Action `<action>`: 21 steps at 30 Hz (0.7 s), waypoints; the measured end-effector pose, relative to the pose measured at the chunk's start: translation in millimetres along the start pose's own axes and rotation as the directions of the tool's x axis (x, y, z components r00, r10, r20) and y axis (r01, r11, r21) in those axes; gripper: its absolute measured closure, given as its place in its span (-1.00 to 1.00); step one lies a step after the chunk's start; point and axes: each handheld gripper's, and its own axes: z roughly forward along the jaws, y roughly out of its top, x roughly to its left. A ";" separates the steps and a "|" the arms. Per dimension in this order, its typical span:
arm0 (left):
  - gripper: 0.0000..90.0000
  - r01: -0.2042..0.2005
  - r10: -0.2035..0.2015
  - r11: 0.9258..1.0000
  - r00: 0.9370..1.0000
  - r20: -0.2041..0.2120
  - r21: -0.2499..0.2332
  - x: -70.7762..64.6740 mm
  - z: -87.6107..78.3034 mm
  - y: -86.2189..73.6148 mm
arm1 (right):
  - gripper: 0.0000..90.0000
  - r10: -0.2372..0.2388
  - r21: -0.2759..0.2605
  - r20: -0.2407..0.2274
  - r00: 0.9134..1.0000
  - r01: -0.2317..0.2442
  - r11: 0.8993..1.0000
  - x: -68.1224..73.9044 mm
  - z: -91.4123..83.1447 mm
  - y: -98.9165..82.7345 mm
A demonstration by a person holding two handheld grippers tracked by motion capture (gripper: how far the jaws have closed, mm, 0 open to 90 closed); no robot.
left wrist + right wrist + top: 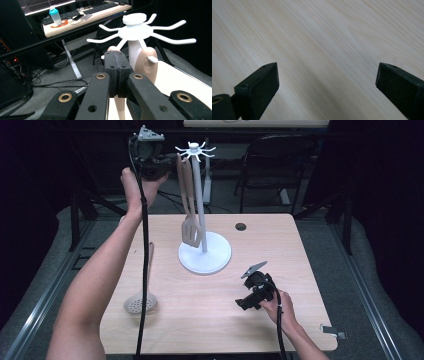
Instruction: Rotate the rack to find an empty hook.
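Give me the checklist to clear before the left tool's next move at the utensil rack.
1. Left tool shut: ok, pads meet.
2. Left tool gripping the second handle behind its pads: cannot tell.
3. Beige utensil handle hung on a hook of the utensil rack: ok, the hook passes through its hole.
4. Utensil rack upright on the table: ok.
5. Right tool open and holding nothing: ok, it is above bare wood.
6. Skimmer hung: not ok, it lies flat at the table's left front.
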 end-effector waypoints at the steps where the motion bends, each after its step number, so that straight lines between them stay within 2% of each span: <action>1: 1.00 0.002 -0.002 1.000 1.000 -0.001 0.001 1.0 0.8 0.4 | -0.90 0.000 0.001 0.000 1.000 0.000 1.000 0.0 0.0 0.0; 9: 1.00 0.020 -0.020 1.000 1.000 -0.008 0.011 6.7 7.1 2.6 | -0.90 0.000 0.002 -0.003 1.000 0.000 1.000 -0.4 0.4 -0.1; 21: 1.00 0.017 -0.016 0.999 1.000 -0.018 0.032 13.1 16.4 5.0 | -0.90 -0.001 0.001 -0.004 1.000 0.001 1.000 -0.3 0.7 -0.1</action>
